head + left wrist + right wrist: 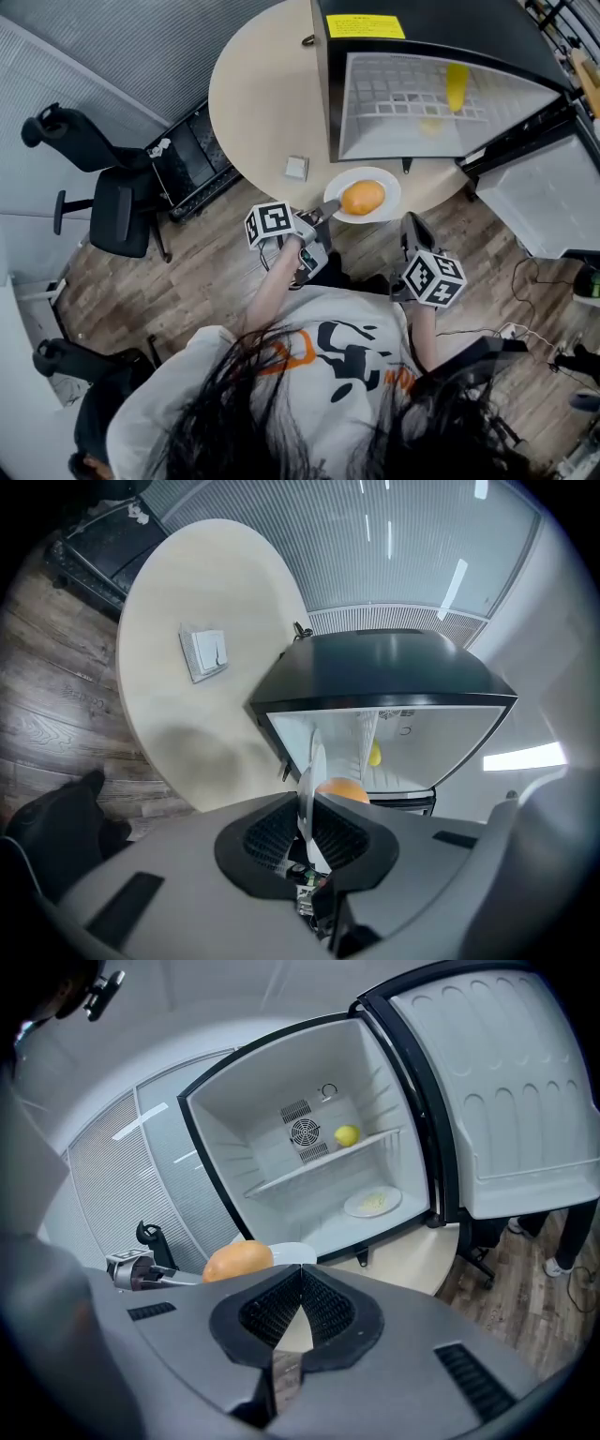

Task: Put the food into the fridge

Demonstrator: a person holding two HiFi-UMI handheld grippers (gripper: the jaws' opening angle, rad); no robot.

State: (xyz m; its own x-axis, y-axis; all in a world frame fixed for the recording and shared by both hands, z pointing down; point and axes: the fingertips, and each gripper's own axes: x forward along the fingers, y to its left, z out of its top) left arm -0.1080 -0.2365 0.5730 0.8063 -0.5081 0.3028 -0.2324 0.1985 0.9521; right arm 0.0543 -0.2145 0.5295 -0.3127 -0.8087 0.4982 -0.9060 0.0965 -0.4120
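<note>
While my left hand-held gripper [307, 803] pinches the plate [390, 184] rim by the bench [262, 94] edge, I must keep it flat so the orange food [363, 197] won't roll off; my right hand-held gripper [300, 1277] is closed, empty.

Left hand-held gripper [329, 208] reaches forward to the near edge of the table [253, 112]. Jaws pinched nearly together on the rim of a plate [391, 188], which shows edge-on between the pads in the left gripper view. Left forearm [279, 274] bare, angled up and forward from the torso, marker cube [270, 223] on top.

Right hand-held gripper [412, 221] is held just off the table's near edge, to the right of the left one and apart from it. Jaws meet at the tips with nothing between them (clear in the right gripper view). Right forearm [421, 323] is short in view, elbow tucked close to the body.
</note>
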